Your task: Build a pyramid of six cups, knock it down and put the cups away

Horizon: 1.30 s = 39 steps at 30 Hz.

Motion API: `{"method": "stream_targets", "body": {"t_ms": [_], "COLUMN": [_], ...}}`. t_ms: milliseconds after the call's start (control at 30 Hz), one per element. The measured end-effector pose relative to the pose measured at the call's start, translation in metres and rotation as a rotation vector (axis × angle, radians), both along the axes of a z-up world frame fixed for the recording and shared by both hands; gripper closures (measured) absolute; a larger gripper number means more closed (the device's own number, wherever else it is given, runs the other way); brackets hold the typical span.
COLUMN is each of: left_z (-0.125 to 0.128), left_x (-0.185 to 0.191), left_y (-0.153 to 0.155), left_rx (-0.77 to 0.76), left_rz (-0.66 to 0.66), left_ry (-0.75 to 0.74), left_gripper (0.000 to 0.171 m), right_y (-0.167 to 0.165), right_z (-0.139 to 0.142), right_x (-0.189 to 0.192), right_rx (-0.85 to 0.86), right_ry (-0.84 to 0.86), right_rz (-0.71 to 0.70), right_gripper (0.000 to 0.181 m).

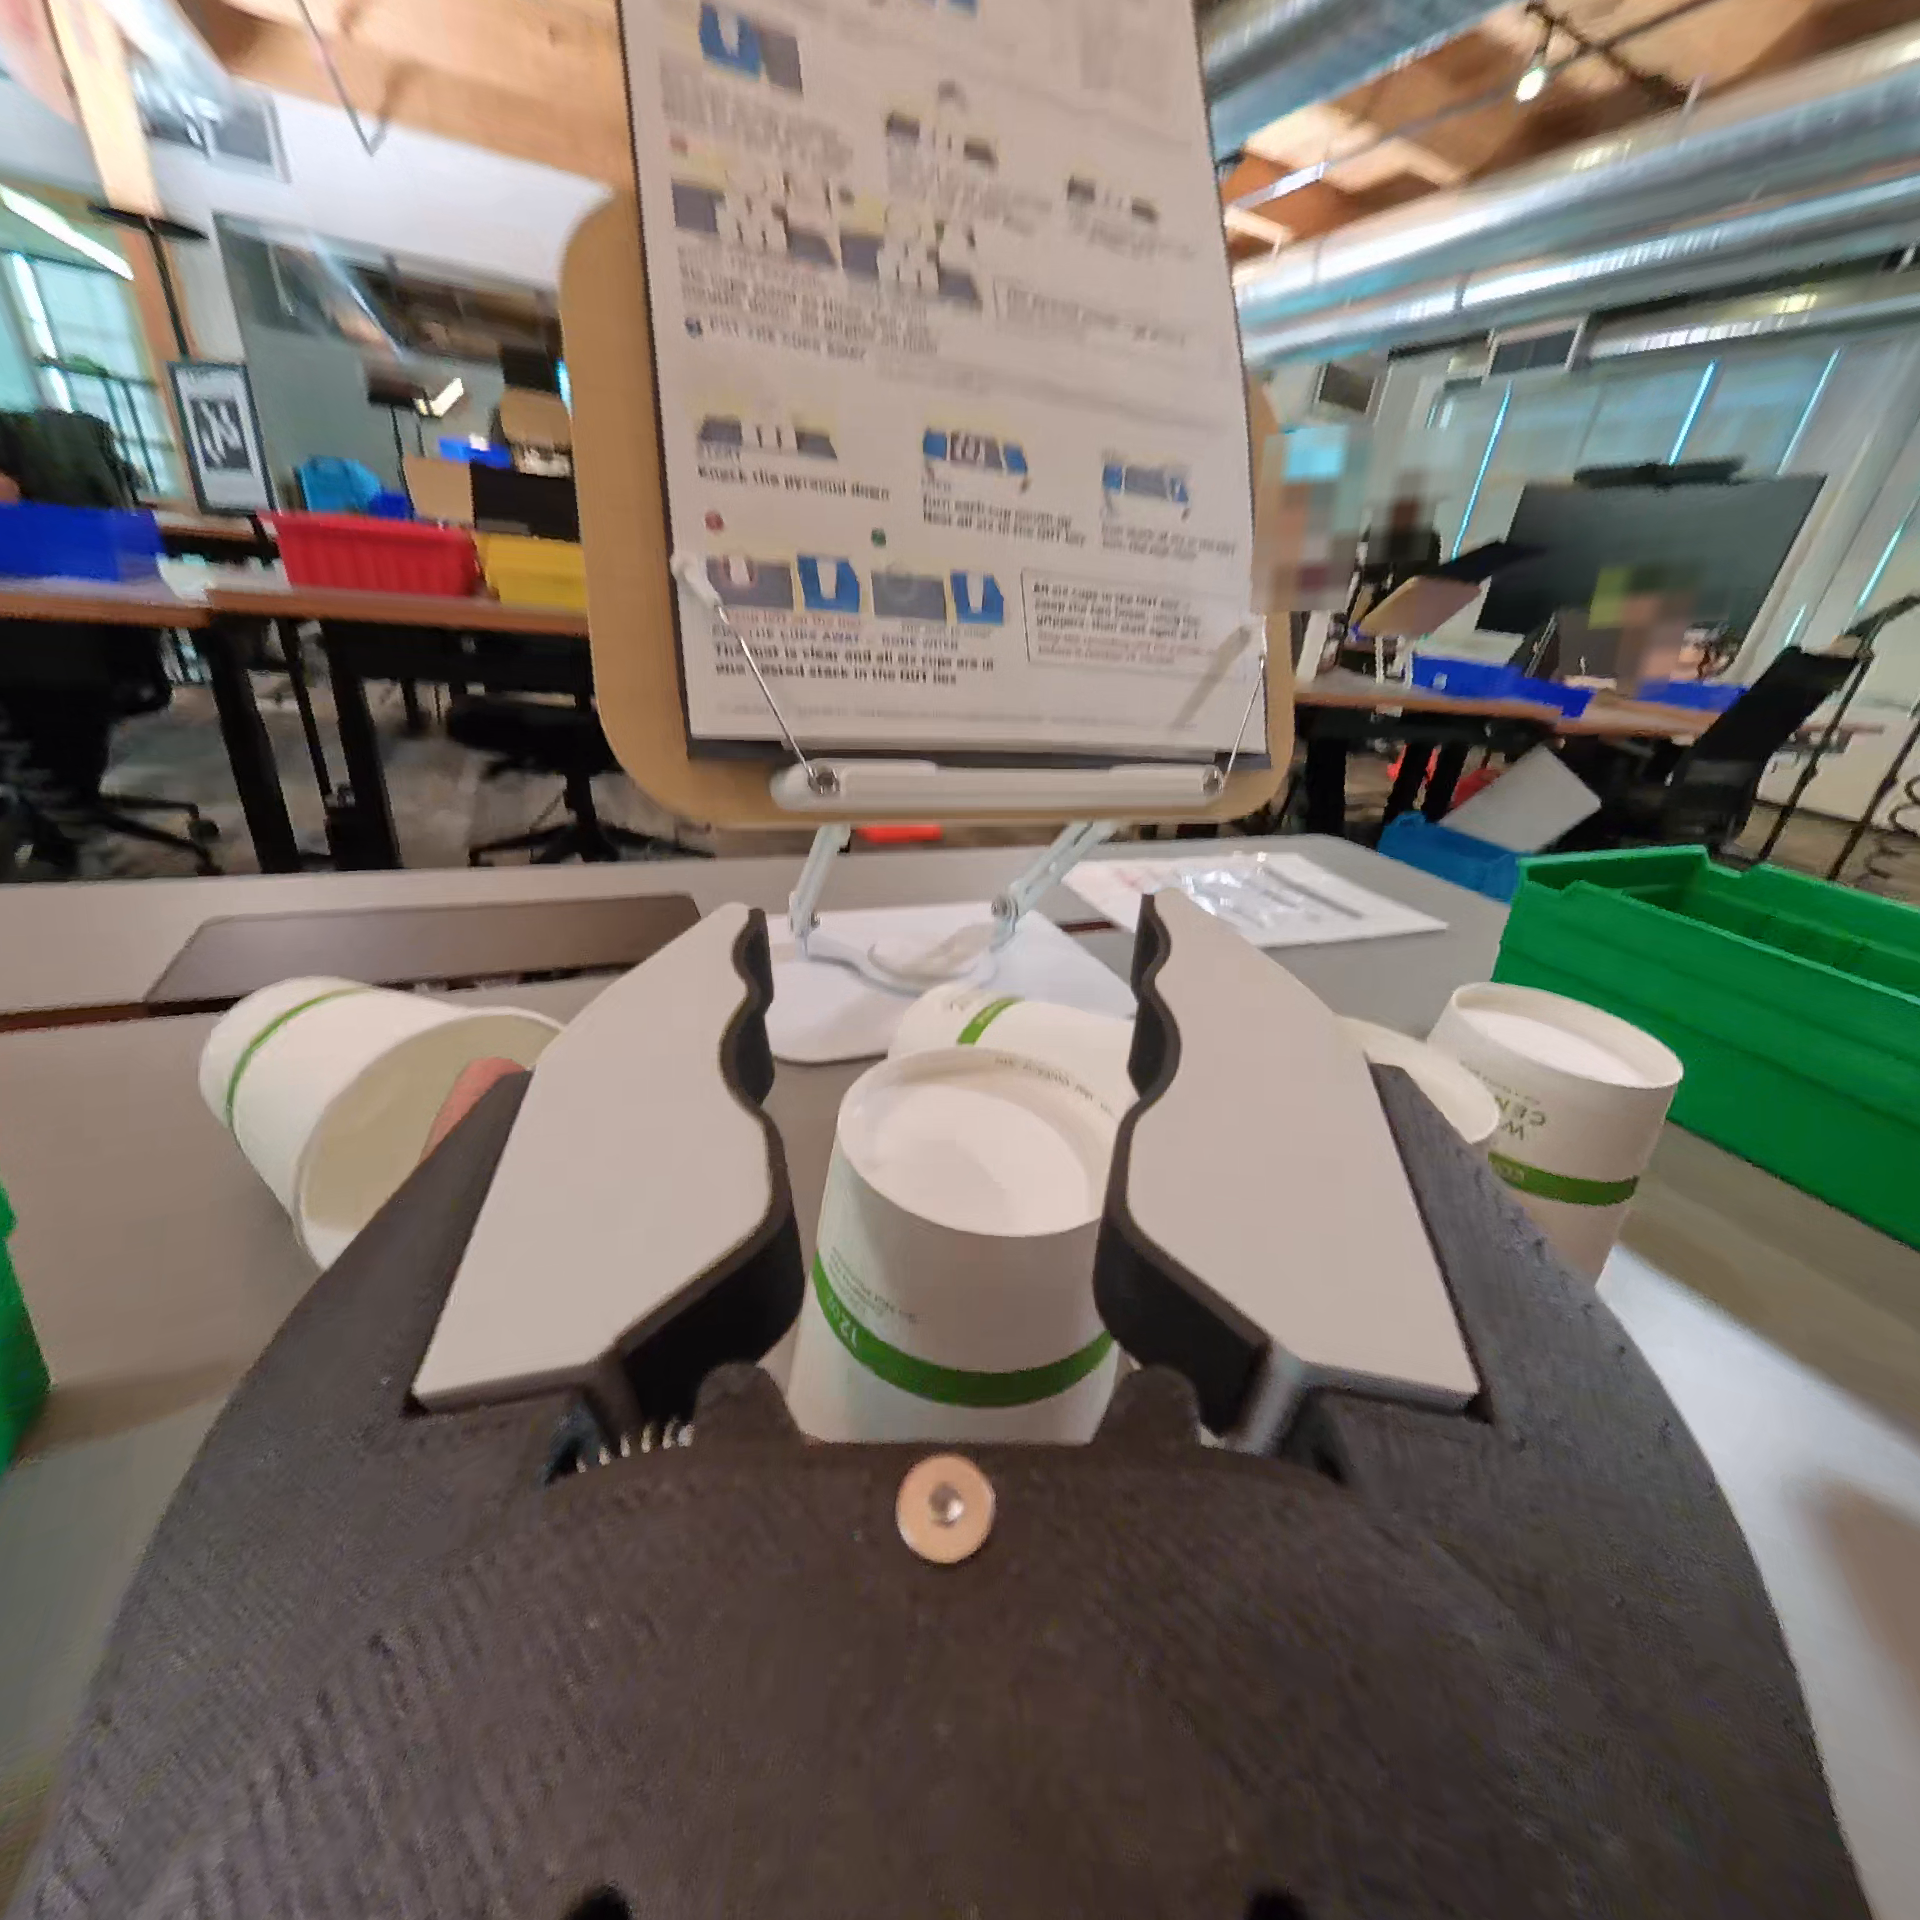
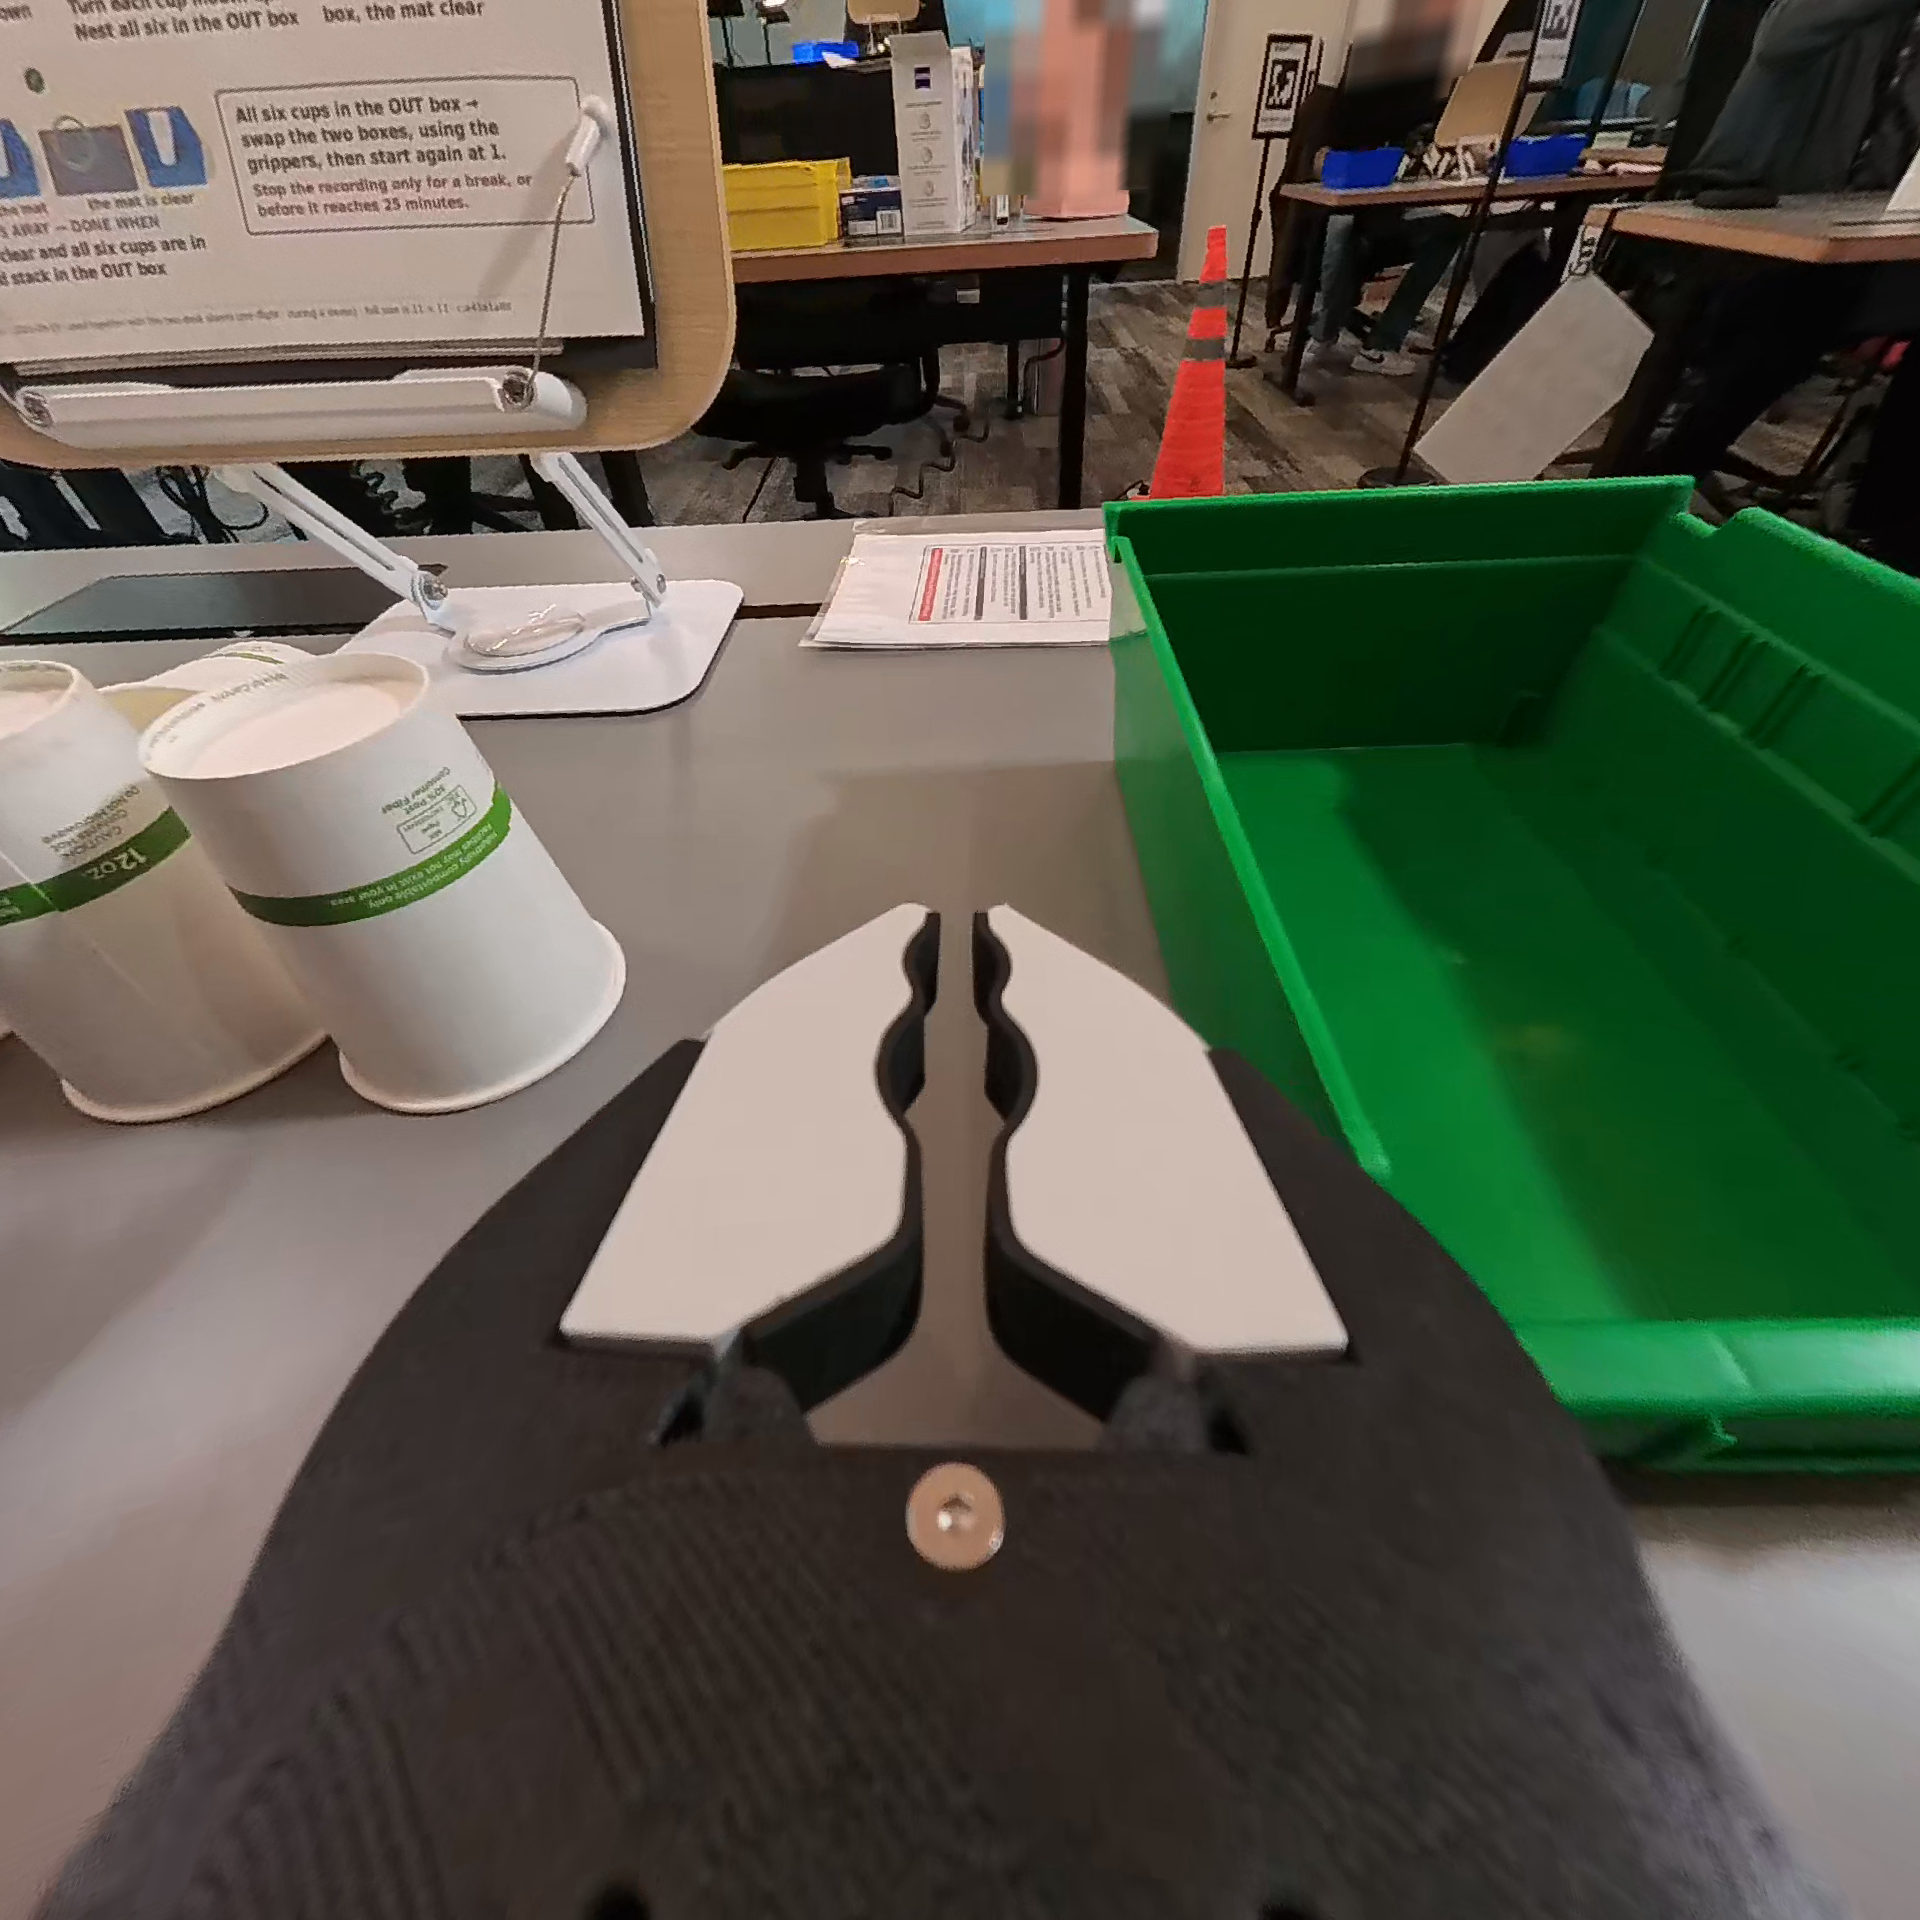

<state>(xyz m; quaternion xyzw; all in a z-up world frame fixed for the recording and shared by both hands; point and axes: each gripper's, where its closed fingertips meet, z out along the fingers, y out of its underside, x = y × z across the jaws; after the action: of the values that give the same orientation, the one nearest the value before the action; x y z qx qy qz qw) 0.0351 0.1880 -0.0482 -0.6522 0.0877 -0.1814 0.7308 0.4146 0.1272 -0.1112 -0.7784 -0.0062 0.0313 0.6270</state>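
My left gripper is shut on an upside-down white paper cup with a green band; its jaws press both sides of the cup. A cup on its side lies to the left, another cup lies just behind, and an upside-down cup stands to the right. My right gripper is shut and empty over the grey table. It sits between two upside-down cups on its left and an empty green bin on its right.
A document stand holding a printed sheet stands at the back of the table. A paper in a clear sleeve lies behind the green bin. A green edge shows at far left. An orange cone stands on the floor beyond.
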Motion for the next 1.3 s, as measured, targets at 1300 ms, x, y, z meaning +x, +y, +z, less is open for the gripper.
{"method": "stream_targets", "body": {"t_ms": [1300], "left_z": [-0.036], "left_x": [-0.095], "left_y": [-0.012], "left_rx": [-0.08], "left_rz": [0.361], "left_ry": [0.183], "left_gripper": [0.11], "right_y": [0.007], "right_z": [0.008], "right_x": [-0.123], "right_rx": [-0.01], "right_ry": [0.115], "right_rz": [0.479], "right_gripper": [0.164]}}
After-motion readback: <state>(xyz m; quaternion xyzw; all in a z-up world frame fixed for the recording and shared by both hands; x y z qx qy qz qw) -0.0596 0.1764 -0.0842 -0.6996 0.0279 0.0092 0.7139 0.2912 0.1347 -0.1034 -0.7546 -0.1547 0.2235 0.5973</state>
